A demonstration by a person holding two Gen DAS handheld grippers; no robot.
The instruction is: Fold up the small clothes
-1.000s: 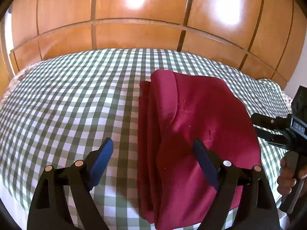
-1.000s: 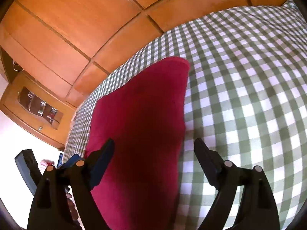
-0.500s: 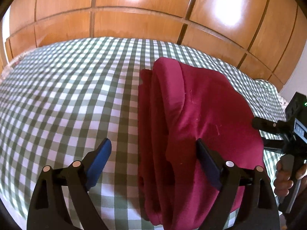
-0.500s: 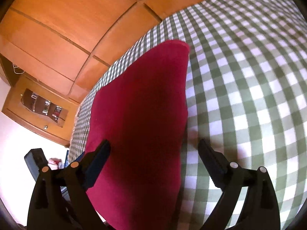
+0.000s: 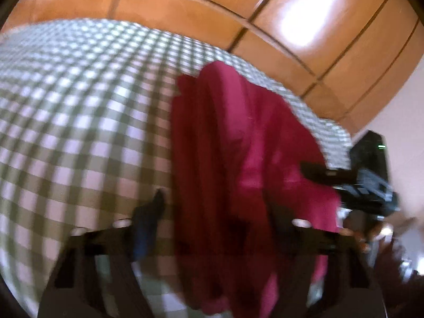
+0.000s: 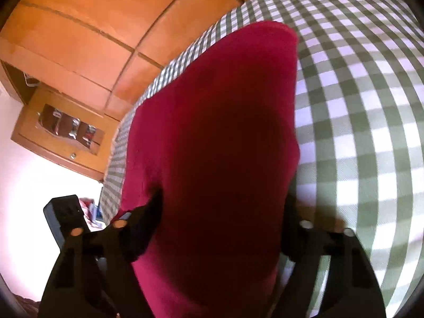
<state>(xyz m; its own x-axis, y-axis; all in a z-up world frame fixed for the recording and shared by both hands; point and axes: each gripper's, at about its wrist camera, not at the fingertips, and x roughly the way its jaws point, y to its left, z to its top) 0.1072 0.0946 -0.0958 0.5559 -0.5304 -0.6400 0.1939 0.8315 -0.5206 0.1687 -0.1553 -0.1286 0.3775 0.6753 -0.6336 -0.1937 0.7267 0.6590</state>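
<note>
Checked bedcover, wooden wardrobe behind; red garment fills foreground.

Glossy wooden wardrobe (sunlit) behind gingham bed

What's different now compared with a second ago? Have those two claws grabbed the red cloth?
Both claws moved down and closer to the red cloth and their jaws have just been closing around its near edge. The left claw straddles the cloth's left side, the right claw its right side; a firm pinch can't be confirmed. The cloth remains folded on the checked bedspread.
</note>
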